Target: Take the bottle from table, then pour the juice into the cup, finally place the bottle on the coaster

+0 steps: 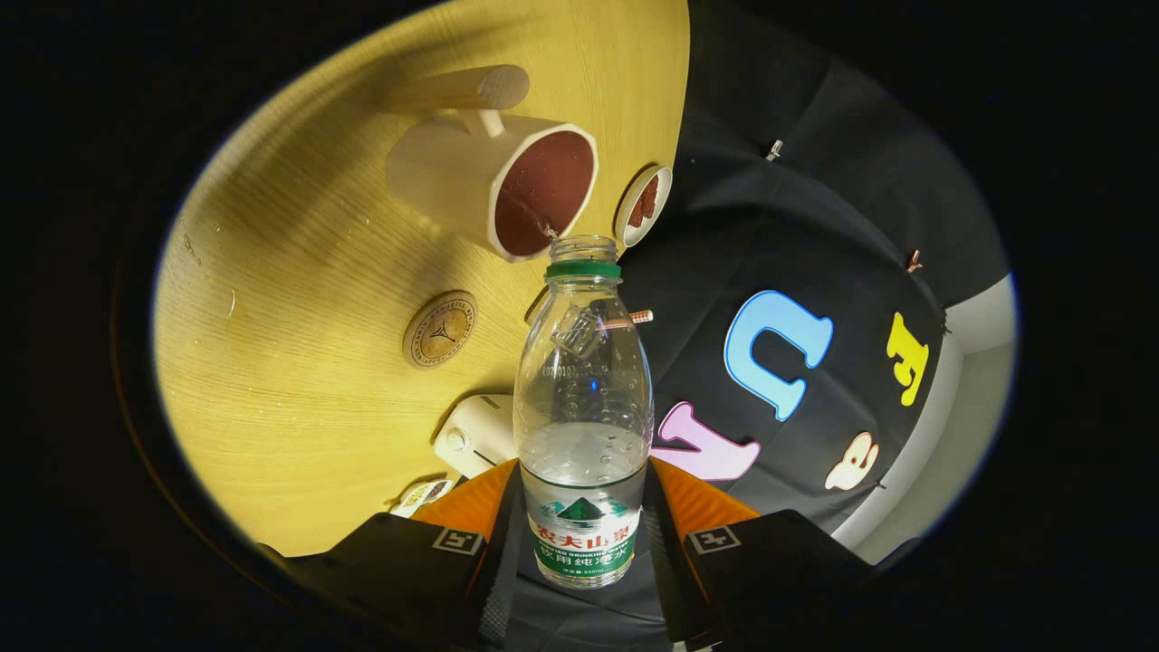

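- While the gripper [584, 543] clamps the clear plastic water bottle [584, 407] low on its body, one finger on each side of the labelled band, the grip sits well below the neck, which I judge leaves the mouth free for pouring.
- The bottle is uncapped, with a green ring under the open mouth, and liquid fills only its lower part near the fingers; the whole scene appears rolled sideways, so the bottle seems tipped toward the cup.
- Just beyond the bottle's mouth is the pale cup [493, 177] with a straight wooden handle, its reddish inside facing the bottle; the mouth sits right at the cup's rim, and a thin trickle seems to pass between them, though it is too small to be sure.
- Beside the cup's rim, at the table's edge, lies a small white dish [645, 206] holding something reddish.
- Nearer the fingers, on the yellow wooden table [299, 380], rests the round cork coaster [440, 330], apart from the cup and bare, presumably left free as the bottle's final spot.
- A white device [471, 435] lies on the table just beside the bottle's lower body.
- By my reading, the pouring step is under way; placing on the coaster is not yet done.
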Demonstrator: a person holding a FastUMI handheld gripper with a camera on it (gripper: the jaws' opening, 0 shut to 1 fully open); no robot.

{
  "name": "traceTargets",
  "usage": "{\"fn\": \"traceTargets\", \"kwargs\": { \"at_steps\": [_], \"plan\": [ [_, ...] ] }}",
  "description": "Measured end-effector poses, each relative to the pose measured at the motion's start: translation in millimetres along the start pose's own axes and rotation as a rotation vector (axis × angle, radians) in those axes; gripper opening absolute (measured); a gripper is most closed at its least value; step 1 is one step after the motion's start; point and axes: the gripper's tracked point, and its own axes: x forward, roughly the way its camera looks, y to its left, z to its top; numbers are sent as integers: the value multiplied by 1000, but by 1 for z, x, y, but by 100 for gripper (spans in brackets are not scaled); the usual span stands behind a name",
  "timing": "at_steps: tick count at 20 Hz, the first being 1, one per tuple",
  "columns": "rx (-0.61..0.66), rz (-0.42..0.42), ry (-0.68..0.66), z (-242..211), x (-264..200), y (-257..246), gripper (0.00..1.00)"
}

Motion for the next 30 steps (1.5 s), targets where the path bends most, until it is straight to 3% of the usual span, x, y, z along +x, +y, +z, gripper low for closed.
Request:
{"fn": "traceTargets", "kwargs": {
  "at_steps": [12, 18, 22, 30],
  "plan": [
    [-164, -51, -40, 5, 7, -20, 67],
    [-144, -45, -44, 3, 6, -17, 68],
    [-53, -46, -39, 4, 7, -13, 68],
    [342, 6, -50, 13, -1, 10, 68]
  ]
}}
